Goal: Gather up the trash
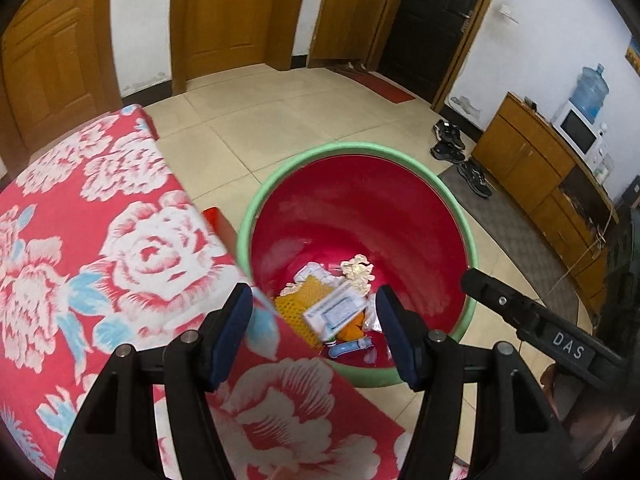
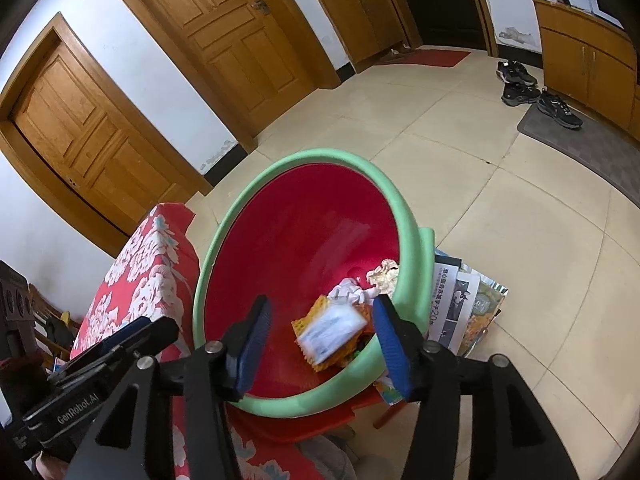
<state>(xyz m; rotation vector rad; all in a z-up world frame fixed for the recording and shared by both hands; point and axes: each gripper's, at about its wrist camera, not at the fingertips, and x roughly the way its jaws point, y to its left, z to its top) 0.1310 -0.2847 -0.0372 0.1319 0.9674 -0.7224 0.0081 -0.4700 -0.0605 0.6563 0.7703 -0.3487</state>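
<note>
Both grippers hang over the round red plastic basin with the mint-green rim, and there is already a haul inside. At the bottom sit a white rectangular printed packet, blurred in the right wrist view, on top of a yellow foam fruit net, with a crumpled cream-and-gold wrapper at about one o'clock from the packet, some white crumpled paper at eleven o'clock, and a small blue tube-like item at six o'clock. So a good part of the collecting looks done.

What is left? The red bedspread with big white roses shows no loose rubbish on the stretch in view. In the right wrist view, printed newspaper sheets lie on the floor just beside the basin at three o'clock; whether they count as trash is not clear.

Now the fingers. The left gripper has its blue-padded fingers spread wide, nothing between them, nothing touched, the basin's contents showing straight through the gap. The right gripper is the same story: blue pads parted wide, empty, poised above the near rim. The packet shows between them but lies down in the basin, free of both pads.
</note>
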